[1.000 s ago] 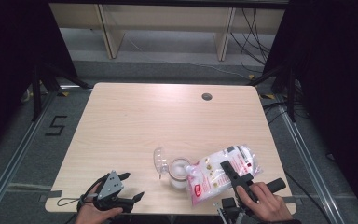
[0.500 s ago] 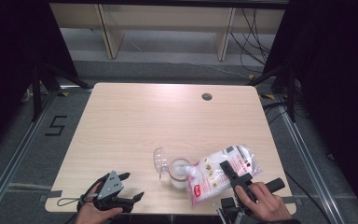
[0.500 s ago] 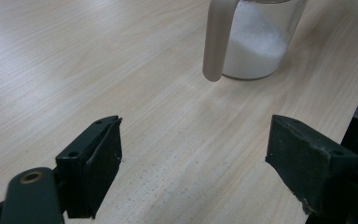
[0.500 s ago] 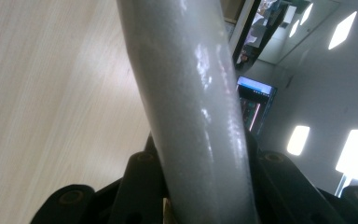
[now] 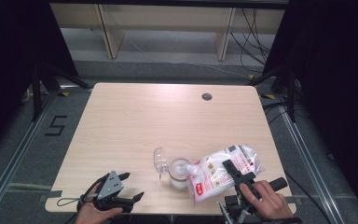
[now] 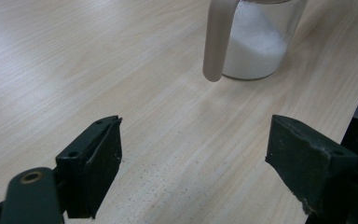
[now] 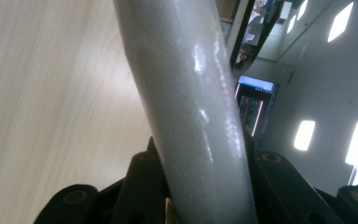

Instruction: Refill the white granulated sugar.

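Observation:
A clear glass jar (image 5: 179,173) stands near the table's front edge, partly filled with white granules, its hinged lid (image 5: 161,160) swung open to the left. A clear plastic bag (image 5: 223,169) of white granules with red print lies tilted against the jar, its mouth at the jar's rim. My right gripper (image 5: 231,170) is shut on the bag, whose plastic (image 7: 186,93) is pinched between the jaws (image 7: 200,161). My left gripper (image 5: 133,185) rests open at the front left of the table. Its jaws (image 6: 196,140) point at the jar (image 6: 256,42) with bare wood between them.
A round cable hole (image 5: 207,96) sits at the back of the wooden table (image 5: 135,126). Wooden shelving (image 5: 168,18) stands beyond the far edge. Metal floor rails (image 5: 14,154) run along both sides, and a "5" mark (image 5: 56,125) is on the floor at left.

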Demonstrator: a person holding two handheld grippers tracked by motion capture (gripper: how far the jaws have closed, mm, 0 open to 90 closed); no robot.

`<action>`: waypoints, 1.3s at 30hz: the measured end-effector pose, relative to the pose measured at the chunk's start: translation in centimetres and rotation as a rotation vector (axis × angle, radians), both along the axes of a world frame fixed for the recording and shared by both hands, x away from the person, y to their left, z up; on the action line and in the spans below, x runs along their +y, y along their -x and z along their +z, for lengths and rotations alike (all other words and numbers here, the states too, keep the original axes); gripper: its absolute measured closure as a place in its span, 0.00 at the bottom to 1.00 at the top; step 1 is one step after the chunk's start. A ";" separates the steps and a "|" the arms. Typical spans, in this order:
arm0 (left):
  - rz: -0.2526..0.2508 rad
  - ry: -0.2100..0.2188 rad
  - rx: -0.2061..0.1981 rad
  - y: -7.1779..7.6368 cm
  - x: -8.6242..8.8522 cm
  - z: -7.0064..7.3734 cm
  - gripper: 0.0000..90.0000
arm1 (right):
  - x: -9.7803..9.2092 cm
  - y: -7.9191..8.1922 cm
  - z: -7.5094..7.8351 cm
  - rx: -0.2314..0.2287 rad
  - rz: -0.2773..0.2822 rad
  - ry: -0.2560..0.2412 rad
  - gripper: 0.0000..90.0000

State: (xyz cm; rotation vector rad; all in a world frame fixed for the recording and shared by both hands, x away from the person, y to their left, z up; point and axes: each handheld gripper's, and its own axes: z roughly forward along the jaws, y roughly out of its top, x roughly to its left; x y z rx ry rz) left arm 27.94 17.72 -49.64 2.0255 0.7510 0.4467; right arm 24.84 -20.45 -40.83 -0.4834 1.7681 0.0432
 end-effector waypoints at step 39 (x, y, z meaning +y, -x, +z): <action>-0.017 -0.007 -0.013 -0.1 0.0 0.0 0.20 | 0.0 -0.2 -0.2 0.031 0.010 -0.048 0.82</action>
